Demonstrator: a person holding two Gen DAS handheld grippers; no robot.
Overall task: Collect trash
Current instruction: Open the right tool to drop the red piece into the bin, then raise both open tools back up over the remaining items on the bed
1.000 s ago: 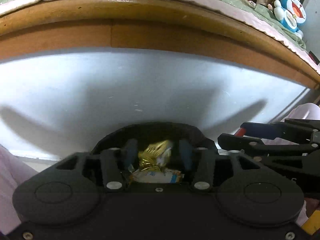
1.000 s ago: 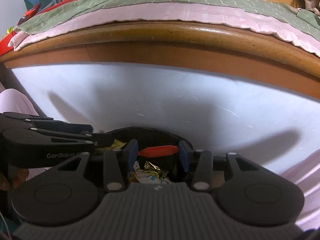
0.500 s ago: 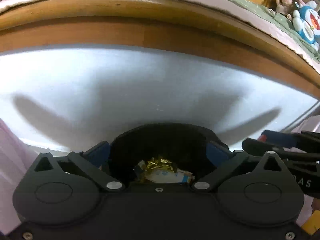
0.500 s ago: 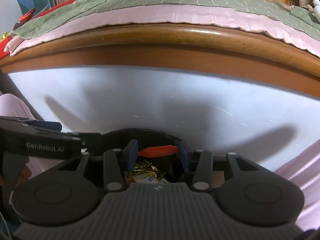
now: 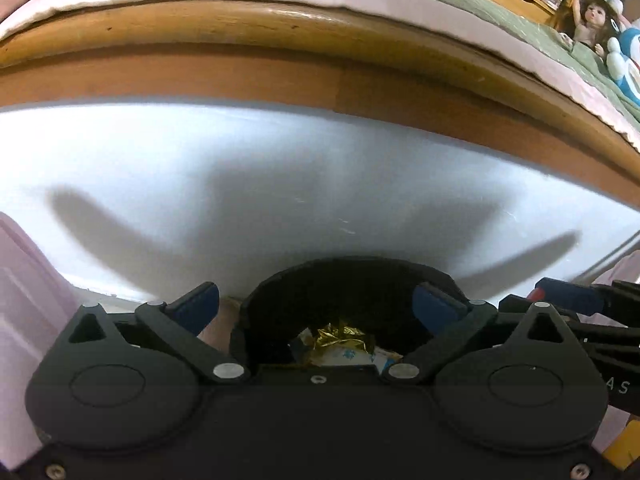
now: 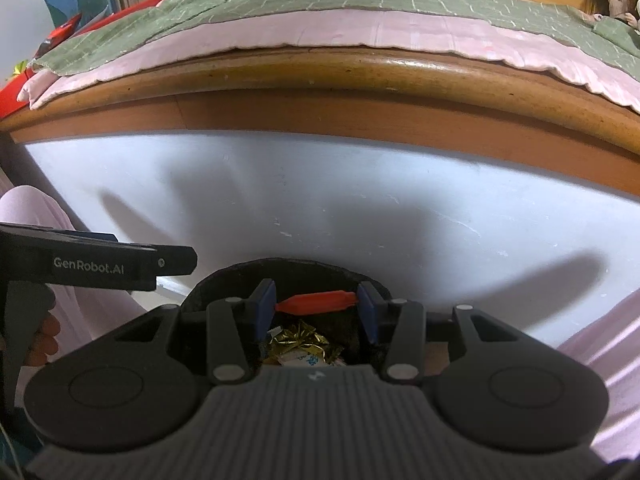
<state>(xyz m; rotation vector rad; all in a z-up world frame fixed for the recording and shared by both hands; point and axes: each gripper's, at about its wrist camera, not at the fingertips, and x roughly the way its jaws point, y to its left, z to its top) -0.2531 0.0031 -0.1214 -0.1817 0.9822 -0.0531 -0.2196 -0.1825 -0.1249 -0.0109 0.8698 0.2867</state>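
Observation:
In the left wrist view my left gripper [image 5: 316, 308] stands wide open over a black trash bin [image 5: 280, 284], with nothing between its blue pads [image 5: 196, 308]. A crumpled gold wrapper [image 5: 340, 334] lies inside the bin on a white wrapper [image 5: 344, 356]. My right gripper [image 6: 316, 306] is shut on a small red plastic piece [image 6: 316, 303], held above the same bin [image 6: 236, 278]; the gold wrapper [image 6: 298, 340] shows below it. The right gripper [image 5: 540, 294] also enters the left view from the right. The left gripper [image 6: 180, 261] reaches in from the left of the right wrist view.
A white bed side panel [image 6: 360, 200] under a wooden rail [image 6: 360, 76] rises just behind the bin. Green and pink bedding [image 6: 360, 12], a doll [image 5: 592, 16] and a blue plush toy [image 5: 628, 64] lie on the bed. Pink-clothed legs [image 5: 28, 288] flank the bin.
My left gripper opened and let the gold wrapper fall into the bin, then drew back and rose a little. The right gripper kept its hold on the red piece.

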